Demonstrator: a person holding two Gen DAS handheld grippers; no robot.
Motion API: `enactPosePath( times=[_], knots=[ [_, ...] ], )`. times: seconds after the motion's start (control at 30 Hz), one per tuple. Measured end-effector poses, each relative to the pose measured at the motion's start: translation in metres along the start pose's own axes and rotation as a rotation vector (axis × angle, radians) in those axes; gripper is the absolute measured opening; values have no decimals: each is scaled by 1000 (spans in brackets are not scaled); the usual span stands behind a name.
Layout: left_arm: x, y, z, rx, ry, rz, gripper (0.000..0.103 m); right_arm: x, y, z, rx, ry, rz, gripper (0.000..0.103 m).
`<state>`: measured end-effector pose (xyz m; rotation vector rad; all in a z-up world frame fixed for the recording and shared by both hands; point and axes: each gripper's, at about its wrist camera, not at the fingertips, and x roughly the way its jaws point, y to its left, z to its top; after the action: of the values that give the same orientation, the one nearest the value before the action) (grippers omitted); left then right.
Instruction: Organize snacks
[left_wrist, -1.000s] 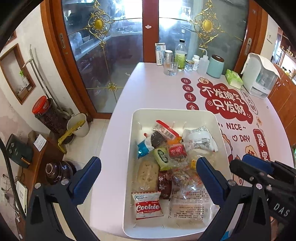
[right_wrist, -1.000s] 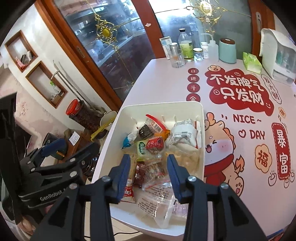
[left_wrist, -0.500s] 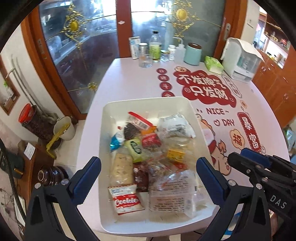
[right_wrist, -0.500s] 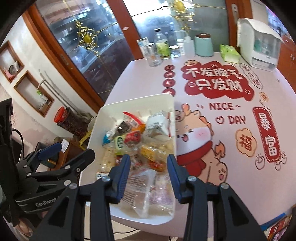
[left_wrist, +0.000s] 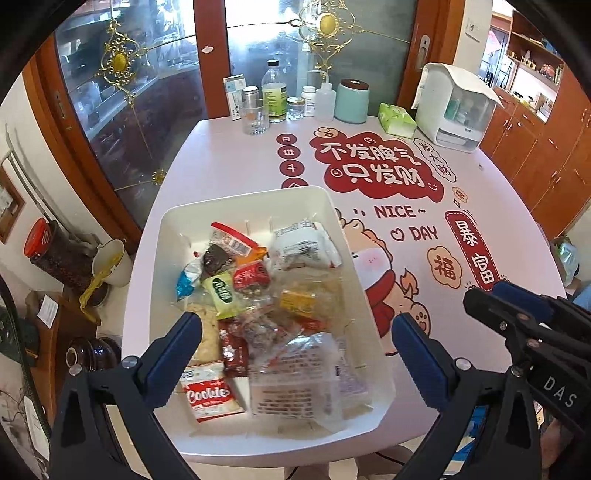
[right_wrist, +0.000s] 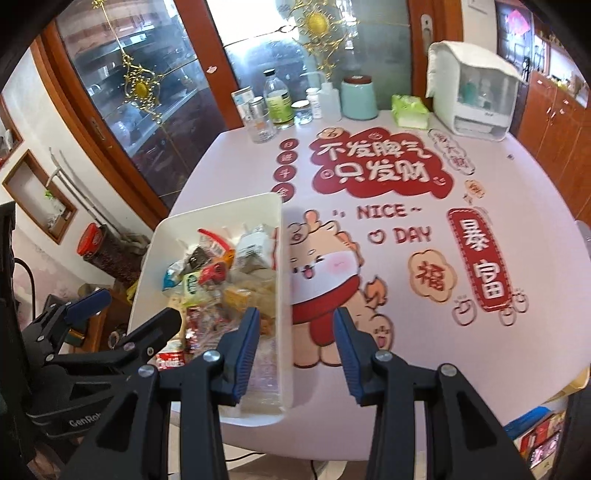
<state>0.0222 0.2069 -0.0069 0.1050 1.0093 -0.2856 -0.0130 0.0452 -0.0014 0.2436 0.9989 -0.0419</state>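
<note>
Snacks (left_wrist: 266, 306) are lying heaped in a white bin (left_wrist: 173, 229) at the 7 o'clock part of the pink counter (left_wrist: 229, 162) in the left wrist view, wrappers overlapping with no order I can make out. All of them are sitting inside the bin; no packet is lying loose on the counter. That fits either a pile waiting to be sorted or snacks gathered in as the finished job, and I am not able to judge which.

I am holding my left gripper (left_wrist: 295, 343) over the bin's near end, jaws spread wide and carrying nothing. My right gripper (right_wrist: 293, 339) is hovering at the bin's right wall, jaws moderately apart and also empty.

Reading the labels: a red-and-white packet (left_wrist: 208, 397) at 6 o'clock in the bin is showing "Cookie". The counter's print is saying "NICE ~ DAY" (left_wrist: 399, 221) beside red Chinese lettering. My right tool is bearing "DAS" (left_wrist: 559, 391) and the left one "GenRob" (right_wrist: 83, 424), partly cut off. The other wrappers are too blurred to read.
</note>
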Motion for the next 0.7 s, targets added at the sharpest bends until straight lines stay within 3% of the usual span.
enactPosePath(
  times=[0.5, 0.7],
  knots=[
    [-2, -47, 3, 16, 5, 32, 102, -18, -43, 0, -3, -34, -86, 43],
    [0, -55, 5, 1, 7, 49, 102, -17, -53, 2, -11, -22, -82, 43]
  ],
)
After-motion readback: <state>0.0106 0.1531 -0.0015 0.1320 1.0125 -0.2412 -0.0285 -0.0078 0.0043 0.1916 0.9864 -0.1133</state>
